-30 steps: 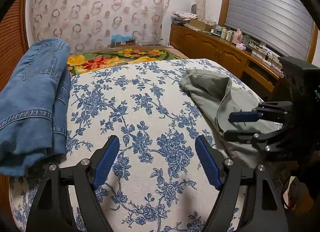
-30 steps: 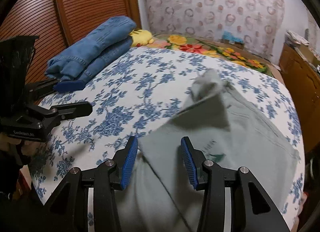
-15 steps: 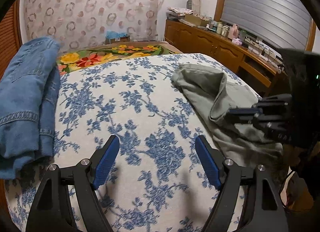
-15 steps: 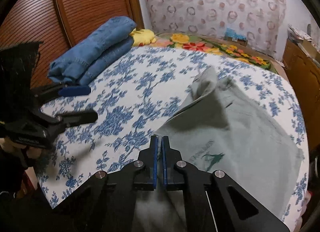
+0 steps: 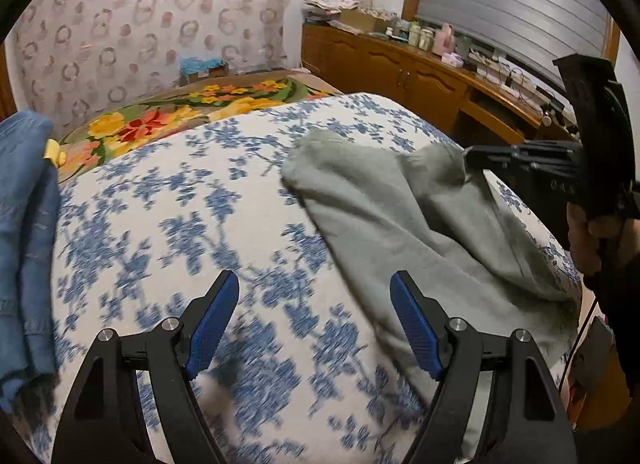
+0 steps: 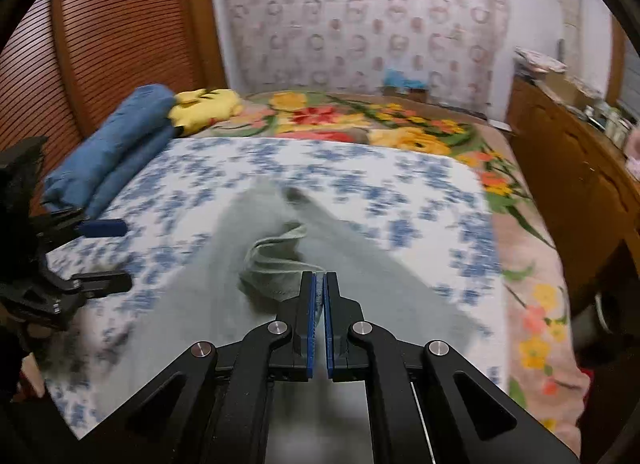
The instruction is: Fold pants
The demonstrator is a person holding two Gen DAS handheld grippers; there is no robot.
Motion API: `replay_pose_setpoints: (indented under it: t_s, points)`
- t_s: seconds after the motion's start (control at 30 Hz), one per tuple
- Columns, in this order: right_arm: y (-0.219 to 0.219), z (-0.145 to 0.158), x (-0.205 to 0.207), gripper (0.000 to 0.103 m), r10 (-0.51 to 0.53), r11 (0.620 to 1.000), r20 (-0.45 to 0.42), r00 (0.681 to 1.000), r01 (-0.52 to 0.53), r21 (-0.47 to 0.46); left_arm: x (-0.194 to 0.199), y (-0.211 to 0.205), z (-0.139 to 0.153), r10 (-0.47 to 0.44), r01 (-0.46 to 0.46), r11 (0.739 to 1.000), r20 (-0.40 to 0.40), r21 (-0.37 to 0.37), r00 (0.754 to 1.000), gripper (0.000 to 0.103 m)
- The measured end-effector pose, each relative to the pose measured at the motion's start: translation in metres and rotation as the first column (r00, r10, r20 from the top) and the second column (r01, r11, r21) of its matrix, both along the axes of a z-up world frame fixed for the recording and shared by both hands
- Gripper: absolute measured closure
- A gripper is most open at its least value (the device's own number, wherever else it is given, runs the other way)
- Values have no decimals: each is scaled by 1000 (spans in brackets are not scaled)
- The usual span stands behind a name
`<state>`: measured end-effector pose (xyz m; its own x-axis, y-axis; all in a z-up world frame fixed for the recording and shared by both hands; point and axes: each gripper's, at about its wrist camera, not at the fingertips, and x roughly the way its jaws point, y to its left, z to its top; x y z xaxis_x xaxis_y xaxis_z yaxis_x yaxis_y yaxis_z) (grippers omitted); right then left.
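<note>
Pants (image 5: 420, 224), grey, lie crumpled on the bed (image 5: 180, 224) at 3 o'clock; they look soft and light. Right gripper (image 6: 319, 304) pinches one edge, lifted. Left gripper (image 5: 314, 324) is open, empty; I would take the opposite edge

Grey-green pants (image 5: 404, 216), seemingly rumpled, edge lifted.

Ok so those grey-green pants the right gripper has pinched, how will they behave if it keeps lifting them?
Probably floppy: the grey-green pants bunch into folds at the right gripper and drape down to the floral bedspread. They look like thin, light cloth, so most should trail and drag. The open left gripper may need to catch another edge.
</note>
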<state>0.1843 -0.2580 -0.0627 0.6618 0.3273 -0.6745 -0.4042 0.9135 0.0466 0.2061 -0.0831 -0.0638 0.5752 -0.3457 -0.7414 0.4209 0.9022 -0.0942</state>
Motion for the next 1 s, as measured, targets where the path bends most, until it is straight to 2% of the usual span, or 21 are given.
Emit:
replay_pose_setpoints:
  t_s: [0.2,0.43,0.67,0.83,1.0]
  points:
    - [-16,-5,6,100,-65,998,-1,998,65,21,11,-19,-7,-19,20,1000,-25,19,999,24]
    - [-25,-1,1,100,-128,992,47,991,127,23,15,-26,-13,-20,21,999,-45,33,999,24]
    - [-23,-12,4,100,-171,985,23,985,171,-11,14,-29,-18,-24,26,999,-57,41,998,24]
    - [-24,-3,4,100,-204,978,34,978,205,-38,12,-30,-16,-26,28,999,-52,38,998,24]
    - [-30,-7,11,100,-219,976,-1,976,219,-17,9,-29,-16,-18,20,999,-50,37,999,24]
